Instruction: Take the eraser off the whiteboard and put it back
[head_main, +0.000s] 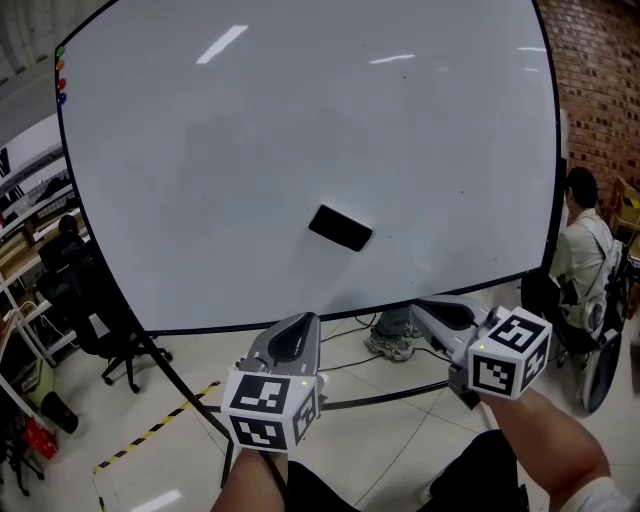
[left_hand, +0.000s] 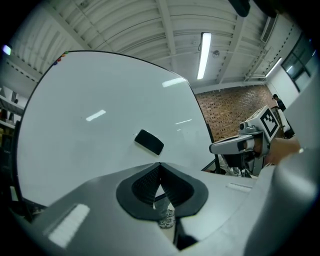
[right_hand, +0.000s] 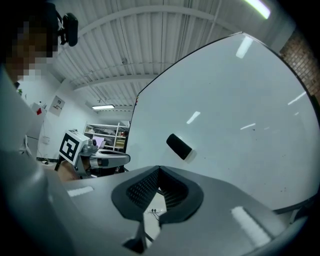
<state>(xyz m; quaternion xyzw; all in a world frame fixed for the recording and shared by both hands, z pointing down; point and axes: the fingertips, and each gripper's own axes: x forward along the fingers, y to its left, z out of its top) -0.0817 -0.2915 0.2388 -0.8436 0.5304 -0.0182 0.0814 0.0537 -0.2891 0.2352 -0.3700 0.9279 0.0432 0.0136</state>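
Observation:
A black eraser (head_main: 341, 228) clings to the big whiteboard (head_main: 250, 130), slightly tilted, just below the board's middle. It also shows in the left gripper view as the eraser (left_hand: 149, 141) and in the right gripper view as the eraser (right_hand: 179, 146). My left gripper (head_main: 303, 319) is held below the board's lower edge, jaws shut and empty, pointing at the board. My right gripper (head_main: 418, 309) sits to its right, also shut with nothing in it. Both are well short of the eraser. In each gripper view the other gripper shows beside it: the right gripper (left_hand: 213, 148) and the left gripper (right_hand: 126, 158).
A person in a light shirt (head_main: 582, 245) sits at the right by a brick wall (head_main: 600, 80). An office chair (head_main: 105, 330) and shelves (head_main: 25, 250) stand at the left. The board's stand legs (head_main: 385, 398) and yellow-black floor tape (head_main: 160, 425) lie below. Coloured magnets (head_main: 60, 75) mark the board's top left corner.

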